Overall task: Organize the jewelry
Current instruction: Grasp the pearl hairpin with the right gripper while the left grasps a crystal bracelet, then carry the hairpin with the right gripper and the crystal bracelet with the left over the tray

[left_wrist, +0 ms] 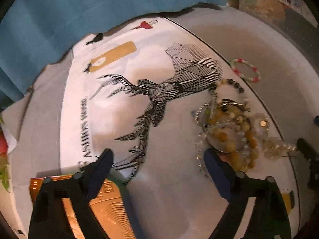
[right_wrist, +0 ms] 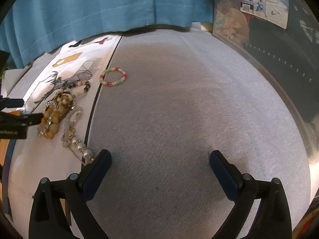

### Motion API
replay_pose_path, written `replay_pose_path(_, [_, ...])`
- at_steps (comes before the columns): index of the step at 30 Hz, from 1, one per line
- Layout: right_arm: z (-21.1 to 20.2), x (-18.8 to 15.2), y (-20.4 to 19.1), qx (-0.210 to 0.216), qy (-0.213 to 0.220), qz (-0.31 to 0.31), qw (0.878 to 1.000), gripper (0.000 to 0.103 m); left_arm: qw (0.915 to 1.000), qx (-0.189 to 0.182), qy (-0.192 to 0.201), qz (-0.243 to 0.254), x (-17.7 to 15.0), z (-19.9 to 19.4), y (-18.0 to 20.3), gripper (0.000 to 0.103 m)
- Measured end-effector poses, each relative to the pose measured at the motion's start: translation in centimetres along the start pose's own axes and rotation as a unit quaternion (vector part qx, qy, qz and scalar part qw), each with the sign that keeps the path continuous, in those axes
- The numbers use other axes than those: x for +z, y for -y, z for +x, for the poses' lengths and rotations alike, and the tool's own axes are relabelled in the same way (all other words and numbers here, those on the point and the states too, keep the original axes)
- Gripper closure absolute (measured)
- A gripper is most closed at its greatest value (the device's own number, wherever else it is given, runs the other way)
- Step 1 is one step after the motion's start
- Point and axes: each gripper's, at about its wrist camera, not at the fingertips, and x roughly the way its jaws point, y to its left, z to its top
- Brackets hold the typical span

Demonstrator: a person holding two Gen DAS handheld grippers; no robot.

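A tangled pile of jewelry (left_wrist: 229,123) with amber, cream and dark beads lies on a white cloth printed with a black deer (left_wrist: 151,91). My left gripper (left_wrist: 158,155) is open just above the cloth, nothing between its fingers, and its right finger sits at the pile's near edge. A pink, green and white bead bracelet (left_wrist: 246,70) lies apart on the grey fabric. In the right wrist view the pile (right_wrist: 57,109), a pearl strand (right_wrist: 77,141) and the bracelet (right_wrist: 113,77) lie to the left. My right gripper (right_wrist: 159,155) stands open and empty over the grey fabric (right_wrist: 179,109).
A gold embossed box (left_wrist: 111,209) lies under the left gripper's near side. A blue curtain (right_wrist: 89,6) hangs along the back. A dark panel (right_wrist: 283,63) with a printed card (right_wrist: 265,0) borders the right. The right gripper's arm shows at the far right edge (left_wrist: 311,159).
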Motion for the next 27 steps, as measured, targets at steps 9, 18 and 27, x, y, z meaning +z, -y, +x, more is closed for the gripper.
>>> replay_pose_path(9, [-1.7, -0.4, -1.3, 0.099, 0.000, -0.015, 0.995, 0.006, 0.9970, -0.074, -0.012, 0.017, 1.1, 0.2, 0.7, 0.065])
replay_pose_path(18, [-0.4, -0.5, -6.5, 0.106, 0.010, -0.136, 0.985, 0.015, 0.9952, -0.095, -0.013, 0.020, 1.8, 0.7, 0.9, 0.065])
replay_pose_path(27, [-1.8, -1.7, -5.2, 0.084, 0.000, -0.113, 0.990, 0.092, 0.9856, -0.168, 0.014, 0.019, 0.1, -3.5, 1.7, 0.097])
